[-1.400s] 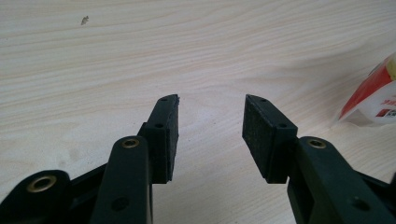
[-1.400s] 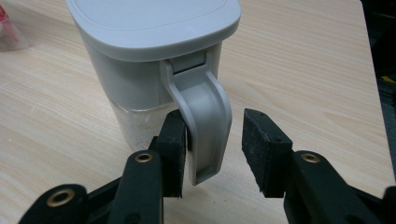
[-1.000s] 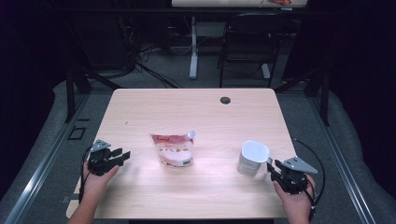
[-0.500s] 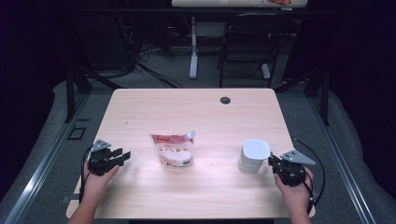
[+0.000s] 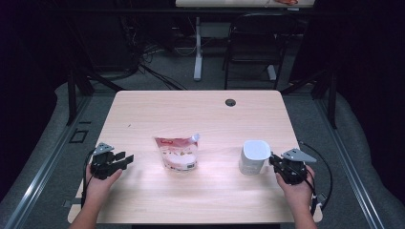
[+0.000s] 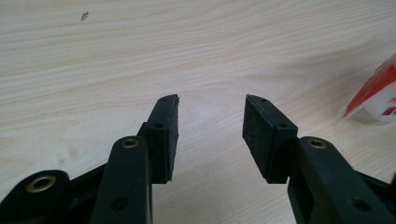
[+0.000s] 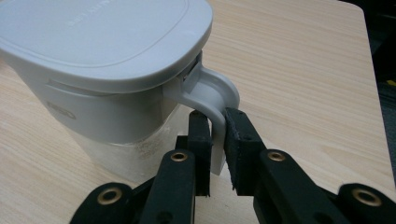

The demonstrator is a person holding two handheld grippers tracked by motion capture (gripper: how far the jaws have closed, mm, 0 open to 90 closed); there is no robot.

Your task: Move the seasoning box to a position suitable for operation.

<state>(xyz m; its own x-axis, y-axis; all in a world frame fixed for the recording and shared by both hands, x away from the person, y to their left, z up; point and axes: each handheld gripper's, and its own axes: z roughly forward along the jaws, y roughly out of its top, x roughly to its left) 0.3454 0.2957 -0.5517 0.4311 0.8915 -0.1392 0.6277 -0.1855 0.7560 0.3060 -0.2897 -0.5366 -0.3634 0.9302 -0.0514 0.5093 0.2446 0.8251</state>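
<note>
A white lidded jug stands upright on the right half of the wooden table. My right gripper is at its right side, and its jaws have just been closing. In the right gripper view the right gripper is shut on the jug's white handle, with both pads pressed against it. A red-and-white spouted pouch lies flat at mid-table. My left gripper rests near the table's left edge, pointing toward the pouch. Seen close up, the left gripper is open over bare wood, with the pouch's corner off to the right.
A dark cable hole sits near the table's far edge. A black chair and a desk leg stand on the floor beyond. The table's right edge runs close to my right hand.
The right gripper has moved a little left to the jug and closed on its handle. The jug, tilted a second ago, now stands upright. The left gripper has kept still.
</note>
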